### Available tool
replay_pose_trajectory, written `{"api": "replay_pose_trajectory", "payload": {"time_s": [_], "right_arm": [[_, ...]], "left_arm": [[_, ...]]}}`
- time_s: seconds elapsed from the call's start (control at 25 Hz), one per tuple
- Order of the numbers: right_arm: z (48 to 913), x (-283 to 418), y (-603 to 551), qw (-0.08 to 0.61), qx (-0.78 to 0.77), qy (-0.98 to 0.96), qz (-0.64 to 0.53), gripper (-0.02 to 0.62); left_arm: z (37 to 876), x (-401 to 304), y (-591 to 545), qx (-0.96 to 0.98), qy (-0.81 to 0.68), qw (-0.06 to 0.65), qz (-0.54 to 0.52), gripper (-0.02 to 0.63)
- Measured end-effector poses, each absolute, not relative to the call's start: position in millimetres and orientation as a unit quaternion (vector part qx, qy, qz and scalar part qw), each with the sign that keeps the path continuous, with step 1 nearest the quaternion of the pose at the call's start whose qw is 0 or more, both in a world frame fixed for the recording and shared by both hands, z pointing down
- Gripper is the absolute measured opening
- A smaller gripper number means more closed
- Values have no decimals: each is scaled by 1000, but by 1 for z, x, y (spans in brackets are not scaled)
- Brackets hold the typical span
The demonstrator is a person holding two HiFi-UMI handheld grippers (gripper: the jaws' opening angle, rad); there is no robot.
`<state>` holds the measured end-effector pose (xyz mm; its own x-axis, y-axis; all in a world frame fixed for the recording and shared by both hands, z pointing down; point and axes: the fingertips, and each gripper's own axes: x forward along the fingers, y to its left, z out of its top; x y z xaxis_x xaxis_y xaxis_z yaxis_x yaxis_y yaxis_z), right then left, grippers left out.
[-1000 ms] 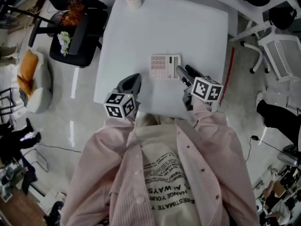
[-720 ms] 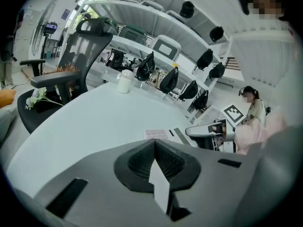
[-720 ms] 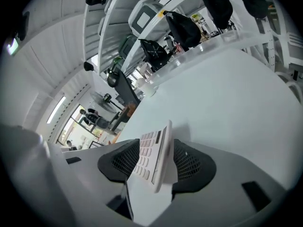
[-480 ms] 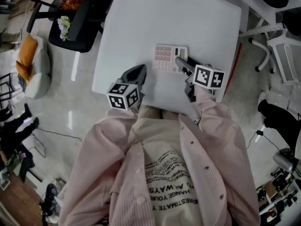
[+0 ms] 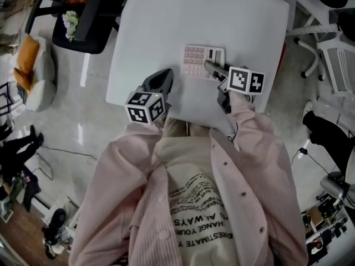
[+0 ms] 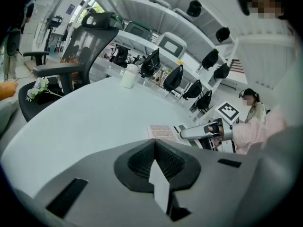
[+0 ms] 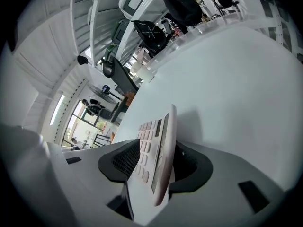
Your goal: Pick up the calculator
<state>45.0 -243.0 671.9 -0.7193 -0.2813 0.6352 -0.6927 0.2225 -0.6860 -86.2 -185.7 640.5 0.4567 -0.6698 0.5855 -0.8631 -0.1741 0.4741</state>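
**Head view.** The white table (image 5: 166, 32) runs off the top edge, so its far side is cut away. The calculator (image 5: 198, 61) lies on it at about 1 o'clock from the middle of the picture. Its pink keys are plain to see, but its right end is covered by the right gripper (image 5: 211, 68), which comes in from the calculator's 4 o'clock. Whether the calculator rests on the table or is just clear of it cannot be told from here. The left gripper (image 5: 161, 77) sits at the calculator's 8 o'clock, near the table's front edge and apart from the calculator. The person's pink shirt (image 5: 133, 204) hides both hands. At 10 o'clock, a dark chair (image 5: 91, 24) with flowers (image 5: 70, 21) is partly cropped.

**Left gripper view.** The left gripper (image 6: 154, 161) has its jaws pressed together with nothing between them. Beyond, at 1 o'clock, the calculator (image 6: 162, 132) shows small and flat. The right gripper (image 6: 198, 133) crosses its right part and covers it. A white cup (image 6: 128, 76) stands far back on the table (image 6: 85, 122), at 11 o'clock.

**Right gripper view.** The right gripper (image 7: 158, 167) is clamped on the calculator (image 7: 156, 145). The calculator stands edge-on between the two pads, its keys facing 9 o'clock. Its lower end is buried in the jaws. It casts a shadow on the table (image 7: 236, 79) at 1 o'clock. Contact with the table is not visible.
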Motion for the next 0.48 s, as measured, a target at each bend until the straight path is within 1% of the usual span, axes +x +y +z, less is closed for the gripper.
{"api": "replay_pose_trajectory", "payload": {"time_s": [0.12, 0.24, 0.4, 0.48], "right_arm": [[674, 44, -243, 187, 325, -751, 544, 192], [676, 46, -243, 181, 329, -744, 553, 175], [679, 50, -244, 172, 342, -731, 565, 123], [680, 51, -244, 169, 342, -730, 567, 117]], "left_arm": [[642, -86, -186, 757, -503, 398, 122, 2], [643, -86, -185, 757, -500, 401, 124, 2], [644, -87, -184, 756, -500, 403, 125, 2], [644, -88, -185, 756, -499, 404, 126, 2]]}}
